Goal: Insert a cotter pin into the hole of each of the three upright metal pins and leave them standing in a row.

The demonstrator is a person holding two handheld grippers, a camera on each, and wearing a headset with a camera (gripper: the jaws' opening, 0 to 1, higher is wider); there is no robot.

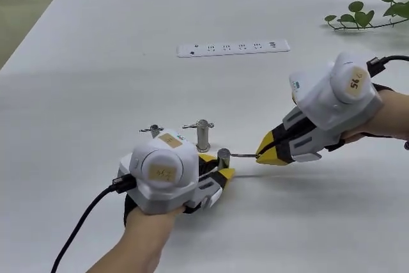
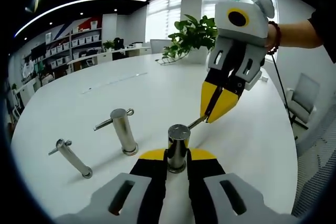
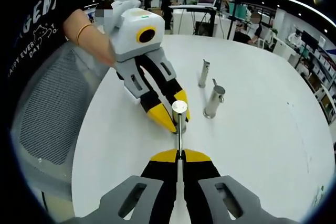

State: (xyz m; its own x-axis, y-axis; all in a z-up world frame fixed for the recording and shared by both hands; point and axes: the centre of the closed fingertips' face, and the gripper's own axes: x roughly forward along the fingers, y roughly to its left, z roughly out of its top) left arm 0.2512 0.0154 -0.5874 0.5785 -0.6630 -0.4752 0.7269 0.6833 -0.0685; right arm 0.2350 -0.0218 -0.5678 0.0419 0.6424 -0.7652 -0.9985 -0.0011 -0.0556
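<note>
White desk [image 1: 307, 222] carried three pins in a row. Left pin [image 1: 154, 131] and middle pin [image 1: 203, 133] stood with wires through their heads. Left hand-held gripper [image 2: 177, 156] pinched the right pin [image 1: 223, 156] low on its shank, a sound hold, since such smooth, stiff, heavy metal would likely slip or tip. Its cotter [image 1: 243, 155], thin, light, probably springy, lay level, nipped at its tail by the right hand-held gripper [image 1: 262, 154]. Whether its tip had entered the hole I could not tell; the hole itself was hidden
</note>
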